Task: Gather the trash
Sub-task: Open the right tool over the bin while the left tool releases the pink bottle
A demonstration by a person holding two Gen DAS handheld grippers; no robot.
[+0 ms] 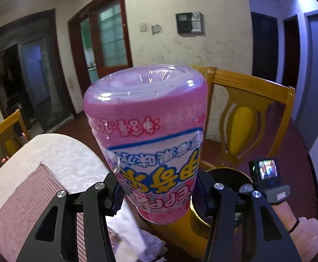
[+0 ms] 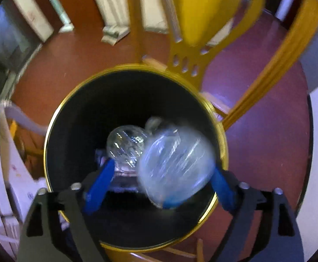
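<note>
Black hand-held gripper (image 2: 161,181) (blue pads, silver screws); fluffy pink sleeve (image 1: 307,231).

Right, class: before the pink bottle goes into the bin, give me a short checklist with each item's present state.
1. Left hand-held gripper clamped on the pink bottle: ok.
2. Bottle capped: cannot tell, its neck is hidden.
3. Right hand-held gripper open: ok.
4. Clear bottle free of that gripper's blue fingers: cannot tell, blurred.
5. Bin has room: ok, one clear bottle lies low inside.
6. Pink bottle over the bin mouth: not ok, the bin is off to its right.
</note>
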